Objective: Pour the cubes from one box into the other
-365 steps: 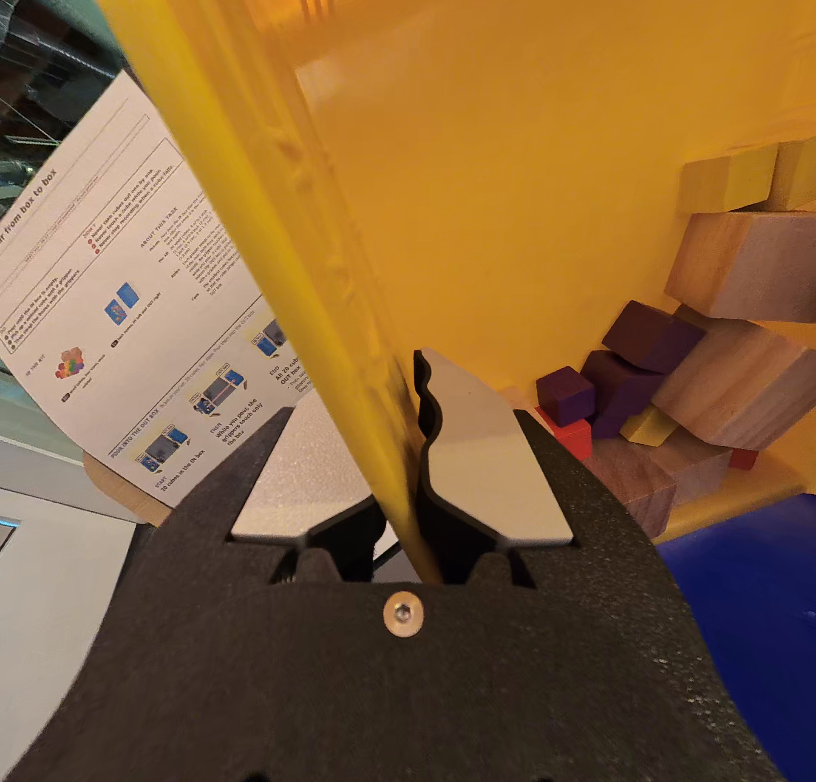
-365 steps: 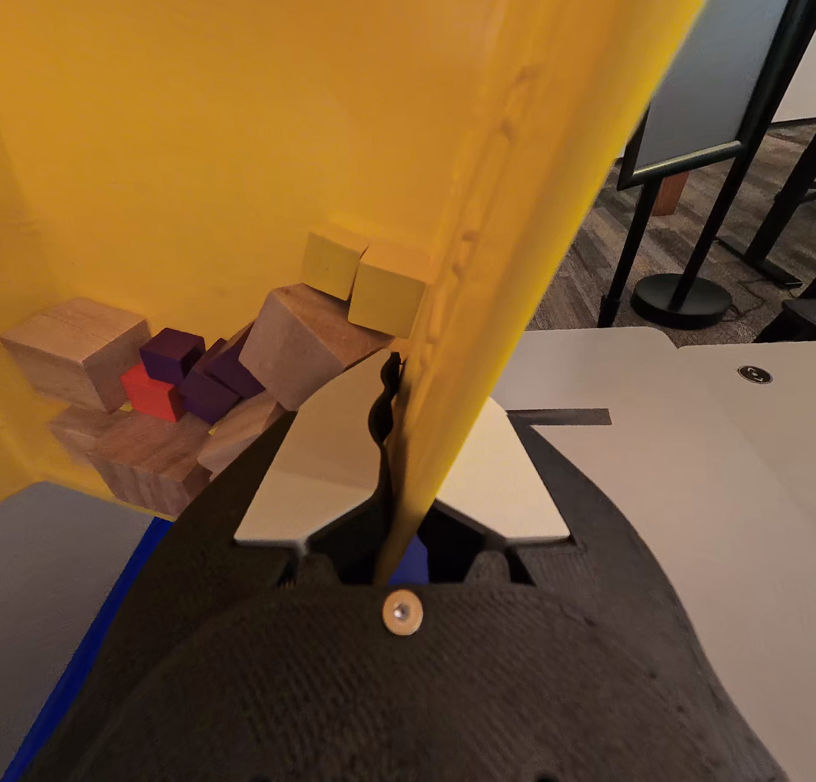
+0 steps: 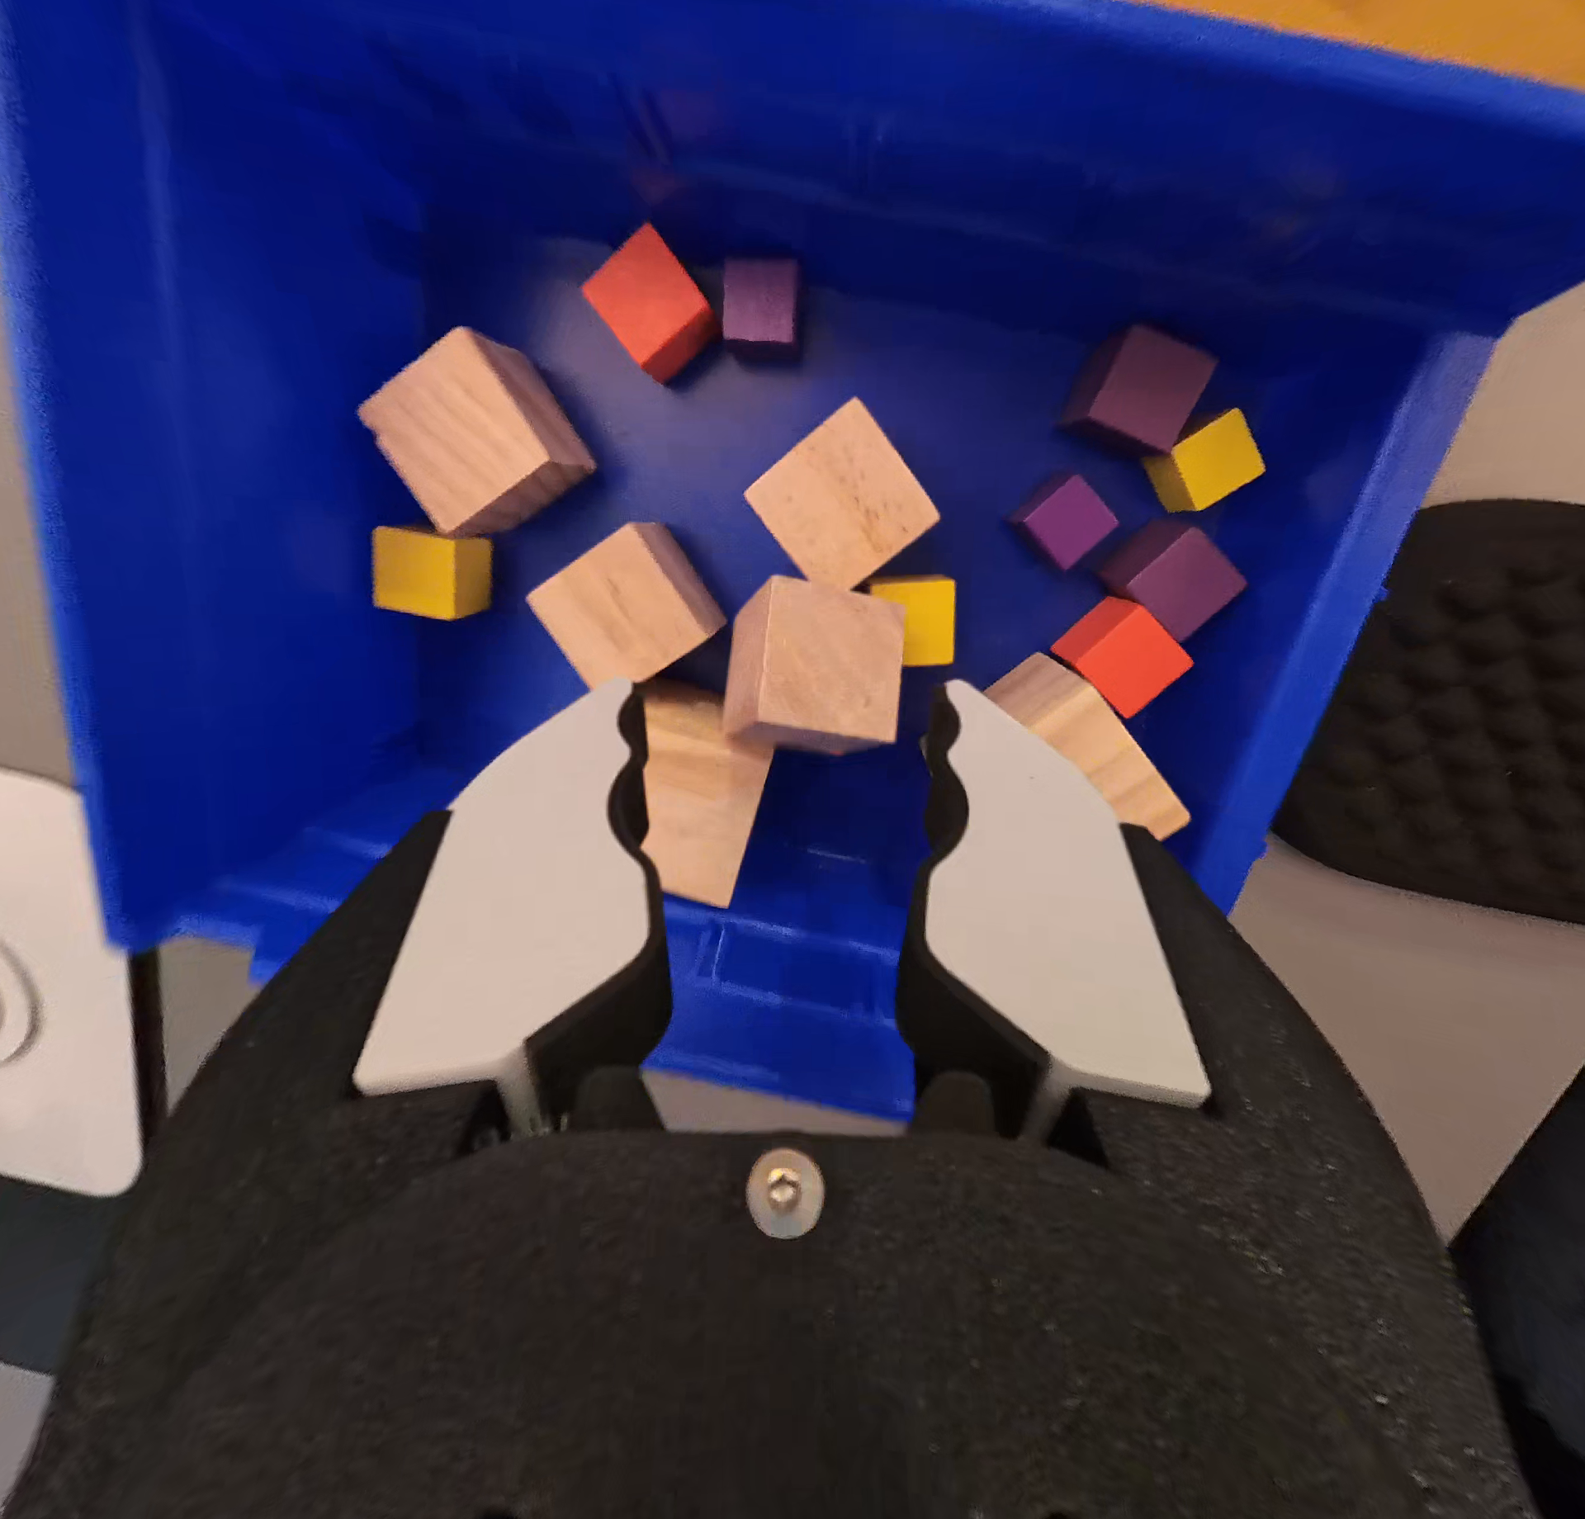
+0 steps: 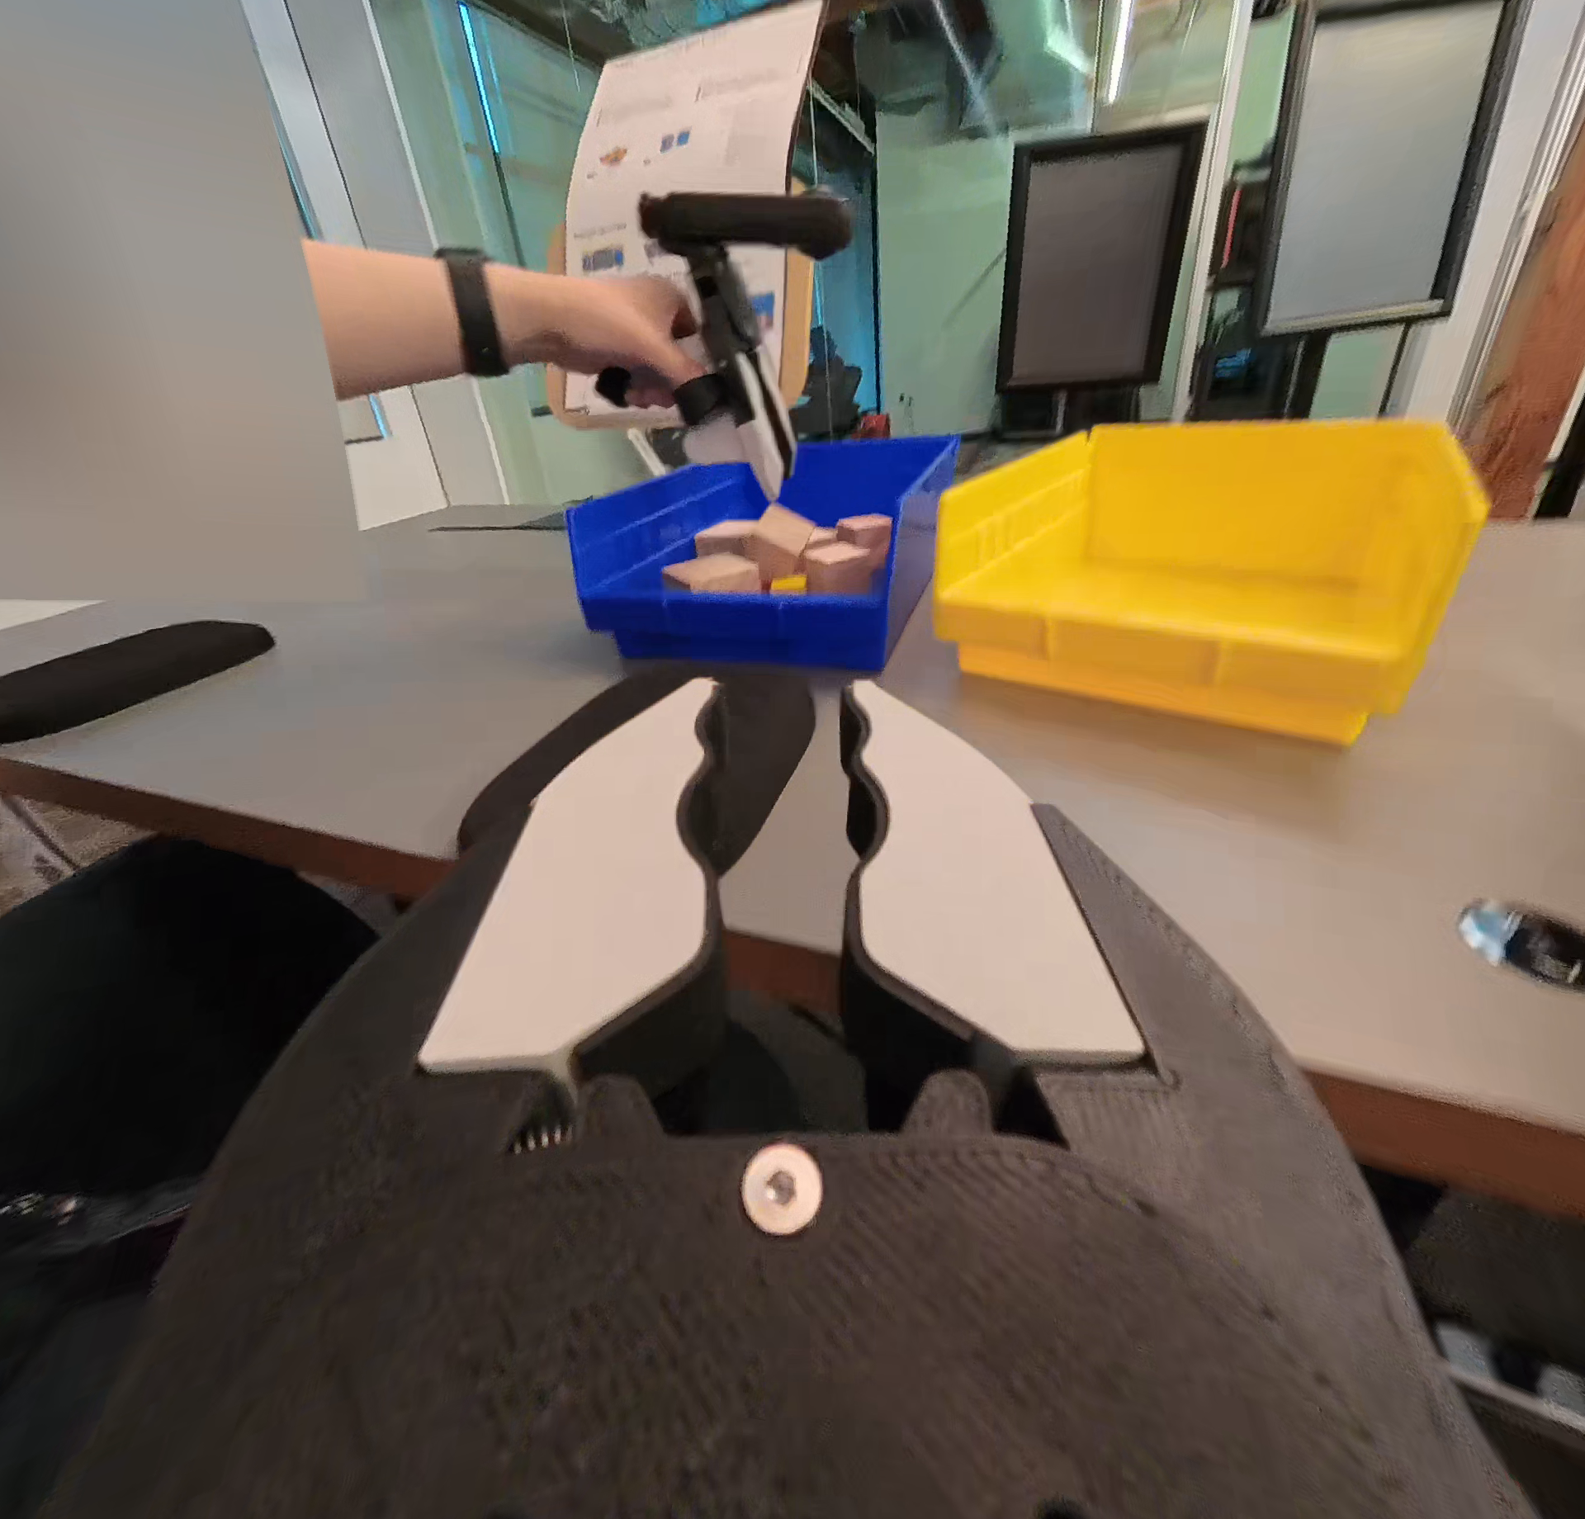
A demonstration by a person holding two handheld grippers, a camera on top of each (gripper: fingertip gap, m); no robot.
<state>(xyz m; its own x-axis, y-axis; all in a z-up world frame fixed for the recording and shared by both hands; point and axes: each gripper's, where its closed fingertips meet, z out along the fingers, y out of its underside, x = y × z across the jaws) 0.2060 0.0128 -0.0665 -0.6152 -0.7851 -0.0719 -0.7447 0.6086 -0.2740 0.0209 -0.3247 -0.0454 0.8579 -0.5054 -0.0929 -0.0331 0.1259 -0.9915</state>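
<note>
Cubes (image 3: 840,491) of plain wood, red, purple and yellow lie scattered in the blue box (image 4: 686,611), which stands on my grey worktop (image 4: 386,706) just beside the empty yellow box (image 4: 1201,569). My left tool (image 3: 780,706) hangs over the blue box with its jaws apart, gripping nothing. My right tool (image 4: 780,697) sits back by the worktop's near edge, jaws parted too. Behind stand a printed sheet on a board (image 4: 712,105), glass partitions and dark panels on stands.
</note>
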